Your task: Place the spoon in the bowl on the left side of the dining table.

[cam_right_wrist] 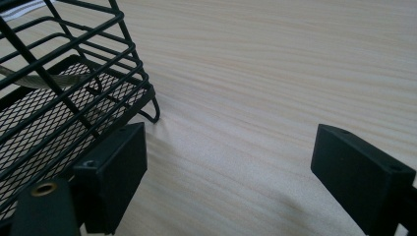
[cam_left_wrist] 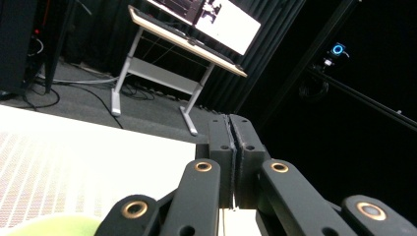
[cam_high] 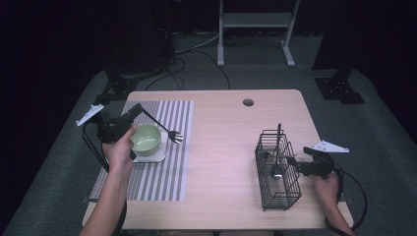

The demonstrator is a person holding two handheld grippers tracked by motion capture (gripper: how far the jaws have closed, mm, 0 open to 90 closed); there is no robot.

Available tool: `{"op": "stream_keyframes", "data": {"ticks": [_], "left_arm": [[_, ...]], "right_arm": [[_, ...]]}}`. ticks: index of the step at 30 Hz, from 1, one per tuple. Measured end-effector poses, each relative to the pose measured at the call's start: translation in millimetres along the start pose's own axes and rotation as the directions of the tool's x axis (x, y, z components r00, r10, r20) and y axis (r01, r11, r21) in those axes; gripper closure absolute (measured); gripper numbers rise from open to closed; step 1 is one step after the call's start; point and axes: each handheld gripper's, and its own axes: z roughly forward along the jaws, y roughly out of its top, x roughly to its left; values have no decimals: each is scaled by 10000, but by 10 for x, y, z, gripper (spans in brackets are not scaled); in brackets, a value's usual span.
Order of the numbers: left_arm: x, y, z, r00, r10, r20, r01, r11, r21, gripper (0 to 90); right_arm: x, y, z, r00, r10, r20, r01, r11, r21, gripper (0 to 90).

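My left gripper [cam_high: 136, 109] is over the striped placemat [cam_high: 162, 182], shut on the end of a black-handled fork [cam_high: 169, 132]. The fork slants down to the right, its silver tines beside a green bowl [cam_high: 146, 137] on a white square plate [cam_high: 153, 157]. In the left gripper view the jaws [cam_left_wrist: 231, 132] press together; the fork is hidden there, and the bowl's rim [cam_left_wrist: 54, 227] shows at the bottom. My right gripper [cam_high: 293, 165] is open at the right side of a black wire basket [cam_high: 278, 169]. One pad [cam_right_wrist: 118, 162] sits by the basket's corner [cam_right_wrist: 59, 98].
The basket holds a spoon [cam_high: 276, 170] and a black-handled utensil [cam_high: 279, 132] standing upright. A cable hole [cam_high: 248, 102] is at the table's far edge. Bare wood lies between the placemat and the basket. Desk legs and cables stand on the floor beyond.
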Motion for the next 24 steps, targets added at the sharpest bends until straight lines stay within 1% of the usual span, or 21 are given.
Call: {"op": "stream_keyframes", "data": {"ticks": [6, 7, 10, 19, 24], "left_arm": [[55, 9, -22, 9999, -6, -161, 5, 10000, -35, 892], [69, 13, -30, 9998, 41, -186, -42, 10000, -26, 891], [97, 20, -42, 9996, -67, -289, 64, 9999, -110, 892], [195, 30, -83, 9981, -89, -616, 79, 9998, -167, 892], [252, 35, -108, 9967, -204, -790, 186, 9996, -233, 891]], "right_arm": [[-1, 0, -1, 10000, 1, -1, -1, 10000, -2, 128], [0, 0, 0, 10000, -1, -3, 1, 10000, -1, 128], [-1, 0, -1, 10000, 3, 2, -3, 10000, -7, 128], [0, 0, 0, 10000, 5, 8, -5, 10000, 2, 128], [-1, 0, 0, 10000, 1, 0, -1, 10000, 1, 128]]}}
